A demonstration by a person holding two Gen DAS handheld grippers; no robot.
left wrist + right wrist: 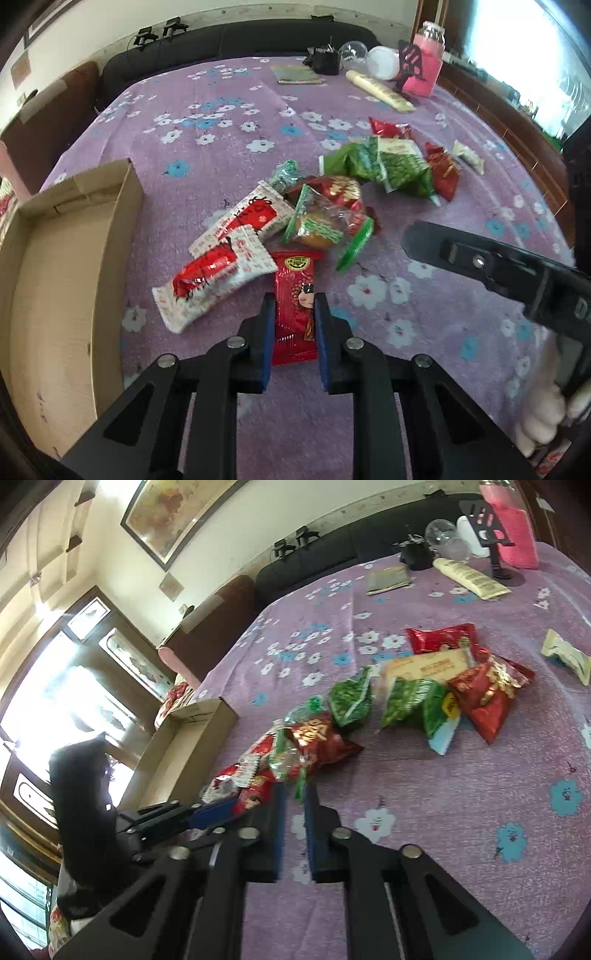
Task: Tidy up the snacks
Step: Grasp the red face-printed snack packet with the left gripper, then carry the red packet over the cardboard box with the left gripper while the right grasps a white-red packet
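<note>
A pile of snack packets lies on the purple flowered cloth [229, 155]. My left gripper [294, 301] is shut on a red packet with a cartoon face [295, 314], its blue pads pressing both long sides. Just beyond lie two white-and-red packets [218, 273], a clear green-edged cake packet [325, 225], green packets [384, 166] and red ones [443, 170]. An open cardboard box [48, 288] stands at the left. My right gripper [294, 794] hovers nearly shut and empty just before the pile's near end [295, 746]; it also shows in the left wrist view [480, 258].
At the table's far end stand a pink jar [426, 62], a black phone stand [410, 62], a cream tube [380, 90], a clear bowl [352, 51] and a flat greenish booklet [297, 74]. A lone pale packet [567, 659] lies at the right. A dark sofa lies beyond.
</note>
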